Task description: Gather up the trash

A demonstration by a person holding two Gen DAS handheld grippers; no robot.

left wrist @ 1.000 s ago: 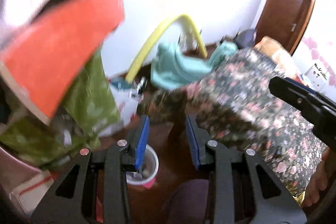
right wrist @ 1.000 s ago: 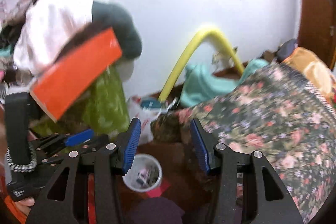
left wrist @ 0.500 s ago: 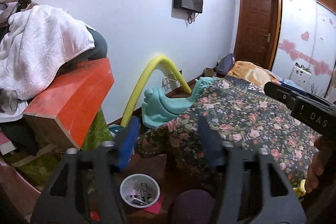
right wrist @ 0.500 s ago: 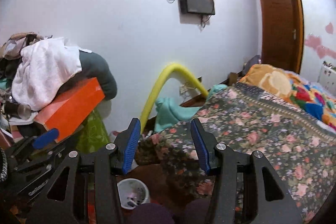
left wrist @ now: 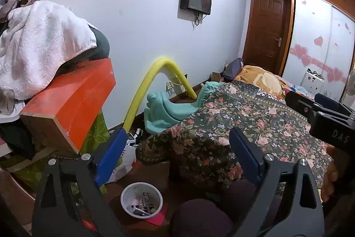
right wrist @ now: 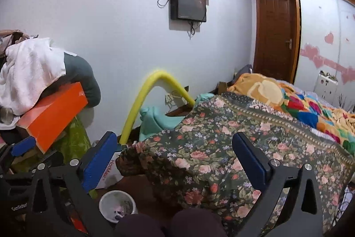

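Bin: white trash bin (left wrist: 142, 199) is sitting on the floor beside the bed (left wrist: 244, 126), already holding scraps.
Left view: left gripper (left wrist: 175, 161) is hovering above, jaws apart, empty, likely scouting.
Right view: right gripper (right wrist: 175, 161) is hovering likewise, jaws apart, empty; bin (right wrist: 117, 203) low left.

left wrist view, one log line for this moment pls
left gripper: open, empty | right gripper: open, empty | small white trash bin: on floor by floral bedspread
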